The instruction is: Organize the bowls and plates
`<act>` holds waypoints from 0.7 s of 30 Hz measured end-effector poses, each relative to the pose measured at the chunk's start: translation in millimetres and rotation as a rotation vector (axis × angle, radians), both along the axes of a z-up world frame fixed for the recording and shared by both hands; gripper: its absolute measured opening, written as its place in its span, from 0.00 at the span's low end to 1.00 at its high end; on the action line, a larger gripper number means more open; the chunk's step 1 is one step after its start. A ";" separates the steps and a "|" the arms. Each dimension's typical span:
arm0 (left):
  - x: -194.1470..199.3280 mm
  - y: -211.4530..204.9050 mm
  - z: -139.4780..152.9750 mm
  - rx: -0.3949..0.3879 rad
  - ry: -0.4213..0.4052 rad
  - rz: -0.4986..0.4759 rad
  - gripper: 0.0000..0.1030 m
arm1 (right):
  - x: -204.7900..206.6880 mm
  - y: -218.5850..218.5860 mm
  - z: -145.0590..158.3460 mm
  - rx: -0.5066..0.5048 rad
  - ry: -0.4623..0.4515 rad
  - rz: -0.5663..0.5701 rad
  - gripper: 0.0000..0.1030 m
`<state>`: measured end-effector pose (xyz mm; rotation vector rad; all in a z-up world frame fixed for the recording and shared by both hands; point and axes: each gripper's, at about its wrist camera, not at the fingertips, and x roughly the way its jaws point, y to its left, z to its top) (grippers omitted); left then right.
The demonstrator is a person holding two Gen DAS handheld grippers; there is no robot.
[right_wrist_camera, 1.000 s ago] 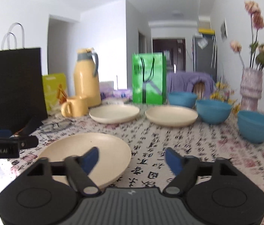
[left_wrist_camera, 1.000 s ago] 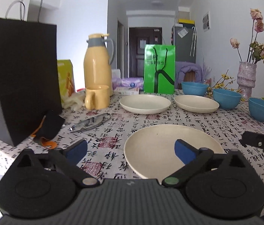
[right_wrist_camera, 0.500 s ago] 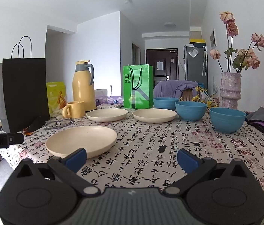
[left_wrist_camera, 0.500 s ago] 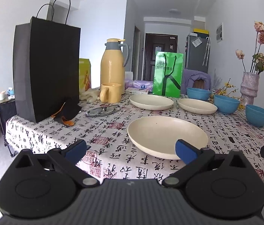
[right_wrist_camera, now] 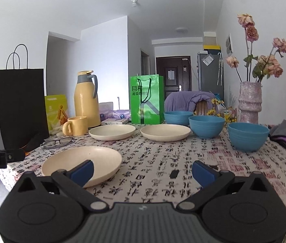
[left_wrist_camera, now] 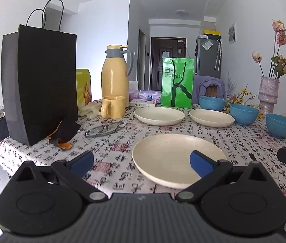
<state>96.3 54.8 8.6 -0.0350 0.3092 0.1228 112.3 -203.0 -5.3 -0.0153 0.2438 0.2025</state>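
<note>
On the tabletop (left_wrist_camera: 110,147), the nearest cream plate (left_wrist_camera: 175,158) lies before the left claw (left_wrist_camera: 141,160), spread apart and empty; right claw (right_wrist_camera: 142,172) likewise. Best slide one finger under its rim, level, then clamp firmly.

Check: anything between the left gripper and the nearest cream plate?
Nothing visible. The left gripper, jaws open, faces the nearest round cream plate across bare patterned tablecloth; the glasses lie off to the left.

Cream plates (left_wrist_camera: 178,158) — blue bowls (right_wrist_camera: 248,136) — unstacked
</note>
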 end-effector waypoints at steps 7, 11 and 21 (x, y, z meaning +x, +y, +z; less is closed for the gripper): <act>60.7 15.1 8.6 0.031 -0.006 0.003 1.00 | 78.6 13.6 13.9 -0.002 0.029 0.025 0.96; 104.9 28.0 9.0 0.008 0.031 0.001 1.00 | 133.5 23.1 20.1 0.009 0.074 0.054 0.89; 241.7 68.5 7.0 -0.095 0.140 -0.011 0.93 | 273.9 61.3 30.8 -0.032 0.143 0.132 0.78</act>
